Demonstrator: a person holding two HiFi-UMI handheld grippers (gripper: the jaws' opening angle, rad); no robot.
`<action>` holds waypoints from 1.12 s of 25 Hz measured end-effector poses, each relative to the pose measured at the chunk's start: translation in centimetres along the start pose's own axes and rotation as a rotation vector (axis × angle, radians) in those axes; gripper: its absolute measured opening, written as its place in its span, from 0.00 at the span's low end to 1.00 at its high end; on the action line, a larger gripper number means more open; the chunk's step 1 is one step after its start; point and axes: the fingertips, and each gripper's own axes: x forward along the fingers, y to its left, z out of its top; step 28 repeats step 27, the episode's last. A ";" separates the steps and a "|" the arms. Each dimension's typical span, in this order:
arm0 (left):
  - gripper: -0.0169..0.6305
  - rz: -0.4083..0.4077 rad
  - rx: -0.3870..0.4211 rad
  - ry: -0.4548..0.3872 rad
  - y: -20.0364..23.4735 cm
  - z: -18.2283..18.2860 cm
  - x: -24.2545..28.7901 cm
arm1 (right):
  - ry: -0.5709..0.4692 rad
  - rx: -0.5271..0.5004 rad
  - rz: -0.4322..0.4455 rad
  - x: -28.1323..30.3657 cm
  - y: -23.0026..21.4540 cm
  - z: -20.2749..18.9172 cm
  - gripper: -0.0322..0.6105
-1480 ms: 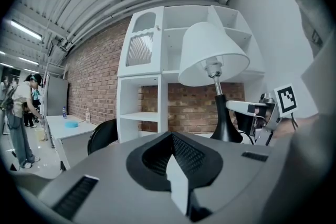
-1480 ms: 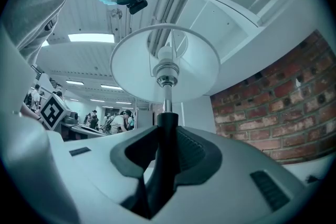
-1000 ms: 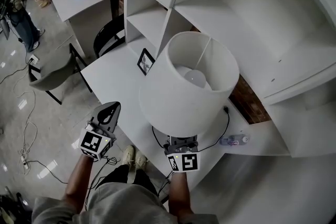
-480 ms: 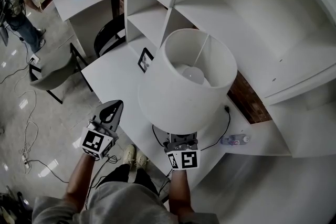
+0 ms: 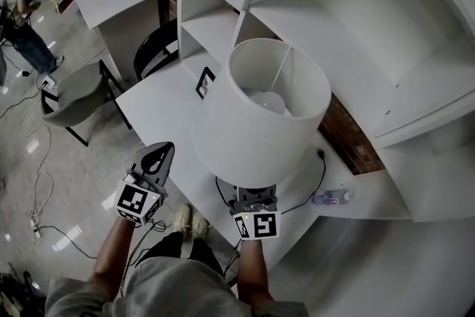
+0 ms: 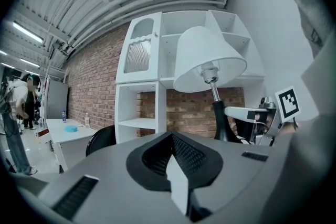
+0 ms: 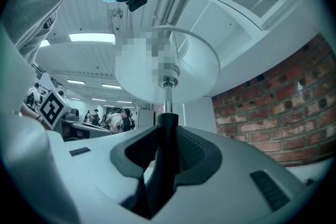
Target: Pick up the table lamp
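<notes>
The table lamp has a wide white shade (image 5: 260, 115) and a slim black stem (image 7: 167, 134). My right gripper (image 5: 254, 195) reaches in under the shade from the near side, shut on the stem, which stands upright between its pads (image 7: 191, 152). The left gripper view shows the shade (image 6: 207, 60), the stem (image 6: 219, 118) and the right gripper (image 6: 247, 113) clamped on it. In the head view the shade hides the lamp's base. My left gripper (image 5: 156, 158) hangs left of the lamp, off the desk's near edge, shut and empty (image 6: 173, 165).
The white desk (image 5: 159, 104) carries a small picture frame (image 5: 205, 83), a black cable (image 5: 315, 185) and a lying bottle (image 5: 332, 198). White shelves (image 5: 215, 18) and a brick wall (image 5: 345, 137) stand behind. A black chair (image 5: 152, 52) and a grey chair (image 5: 70, 100) are at the left.
The lamp shade has leaned slightly to the left in the head view. Both grippers have kept their places. A person at the far left has shifted.
</notes>
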 end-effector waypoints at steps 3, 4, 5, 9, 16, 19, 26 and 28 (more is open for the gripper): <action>0.03 0.001 0.002 -0.001 0.0 0.0 -0.2 | -0.001 0.000 0.001 0.1 0.2 0.1 0.24; 0.03 0.002 0.001 -0.001 0.0 0.0 -0.3 | -0.003 0.000 0.001 0.1 0.3 0.2 0.24; 0.03 0.003 0.000 -0.002 0.1 0.0 -0.4 | -0.004 0.000 0.003 0.1 0.4 0.2 0.24; 0.03 0.009 -0.003 -0.003 0.2 0.0 -0.6 | -0.005 -0.002 0.010 0.1 0.7 0.4 0.24; 0.03 0.009 -0.003 -0.003 0.1 -0.1 -0.9 | -0.001 -0.002 0.019 0.0 1.3 0.2 0.23; 0.03 0.009 -0.003 -0.002 0.2 -0.1 -1.1 | -0.005 0.002 0.019 0.0 1.5 0.2 0.23; 0.03 0.012 -0.002 0.007 0.4 -0.3 -1.3 | -0.007 -0.003 0.017 0.2 1.4 0.2 0.23; 0.03 0.012 -0.001 0.008 0.4 -0.3 -1.3 | -0.009 -0.003 0.017 0.3 1.5 0.2 0.23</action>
